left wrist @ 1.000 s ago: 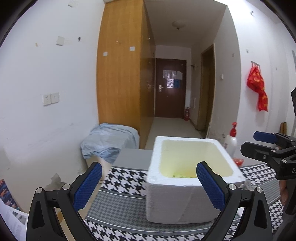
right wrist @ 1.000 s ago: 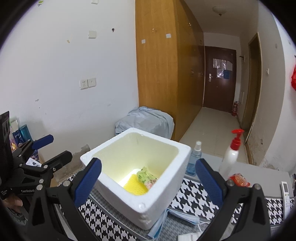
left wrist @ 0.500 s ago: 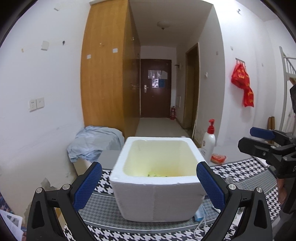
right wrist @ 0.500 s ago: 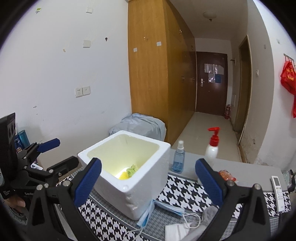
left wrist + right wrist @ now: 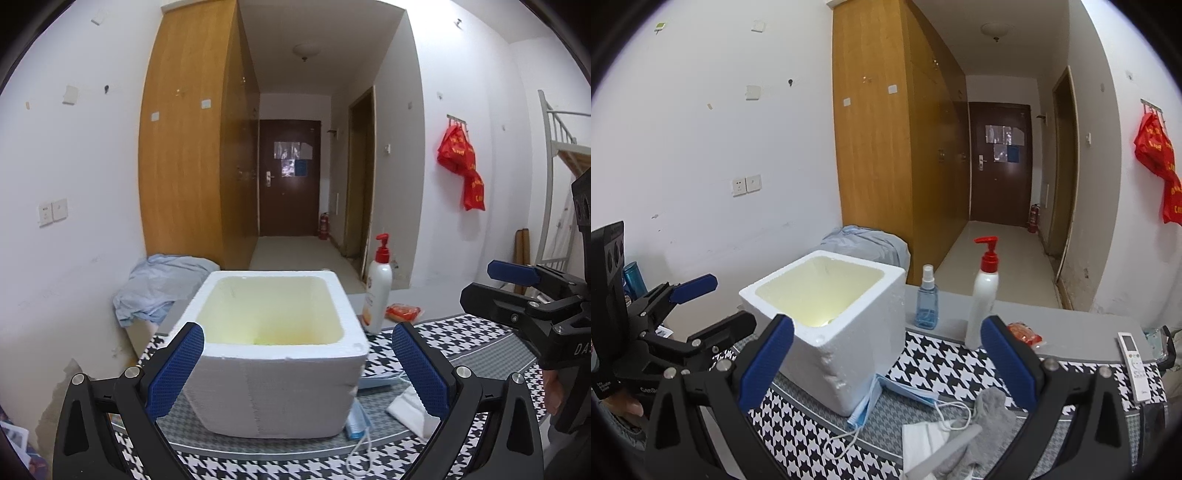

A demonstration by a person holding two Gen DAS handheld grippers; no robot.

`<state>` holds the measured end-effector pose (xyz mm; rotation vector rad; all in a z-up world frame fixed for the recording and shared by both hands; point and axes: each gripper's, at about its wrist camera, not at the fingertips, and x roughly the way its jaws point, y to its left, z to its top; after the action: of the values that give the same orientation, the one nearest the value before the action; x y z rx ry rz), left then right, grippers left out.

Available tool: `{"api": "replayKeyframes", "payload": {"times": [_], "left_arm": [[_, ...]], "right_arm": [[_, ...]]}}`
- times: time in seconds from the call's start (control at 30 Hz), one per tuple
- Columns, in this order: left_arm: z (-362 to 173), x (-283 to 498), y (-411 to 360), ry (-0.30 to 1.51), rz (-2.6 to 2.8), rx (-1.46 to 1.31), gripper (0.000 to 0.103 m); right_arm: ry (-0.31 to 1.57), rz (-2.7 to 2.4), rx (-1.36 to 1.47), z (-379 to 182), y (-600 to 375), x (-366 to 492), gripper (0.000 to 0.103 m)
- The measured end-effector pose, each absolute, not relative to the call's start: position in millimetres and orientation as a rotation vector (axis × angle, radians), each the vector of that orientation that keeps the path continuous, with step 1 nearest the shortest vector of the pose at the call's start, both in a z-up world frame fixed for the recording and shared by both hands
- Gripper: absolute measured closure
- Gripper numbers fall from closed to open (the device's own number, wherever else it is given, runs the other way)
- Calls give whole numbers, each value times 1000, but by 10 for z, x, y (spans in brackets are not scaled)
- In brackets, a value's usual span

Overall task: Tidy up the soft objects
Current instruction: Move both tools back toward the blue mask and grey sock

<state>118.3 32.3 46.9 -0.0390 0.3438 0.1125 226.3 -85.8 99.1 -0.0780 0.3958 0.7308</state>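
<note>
Beside the foam box [image 5: 827, 325], grey sock [image 5: 988, 417] lengthwise toward camera; both grippers' fingers [image 5: 768, 358] spread, empty.

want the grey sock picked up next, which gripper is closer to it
Right. The right gripper hangs just above the grey sock; the left gripper faces the foam box, sock out of its view.

On the table [image 5: 1071, 321], the foam box [image 5: 849, 332] sits left of the pump bottle [image 5: 983, 306] (spray bottle [image 5: 926, 302] between them), face masks [image 5: 886, 395] tucked against its base.
</note>
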Motion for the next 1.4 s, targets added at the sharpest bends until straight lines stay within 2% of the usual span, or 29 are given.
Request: {"api": "replayKeyframes", "payload": {"times": [0.9,1.4], "left_arm": [[-19,1217,-24,392,42,-56,1],[-365,1430,-98,484,22,-46,1]], "right_arm": [[422,604,-82,580,-1357,2090,1],[517,560,-83,226,-1420,2137,1]]}}
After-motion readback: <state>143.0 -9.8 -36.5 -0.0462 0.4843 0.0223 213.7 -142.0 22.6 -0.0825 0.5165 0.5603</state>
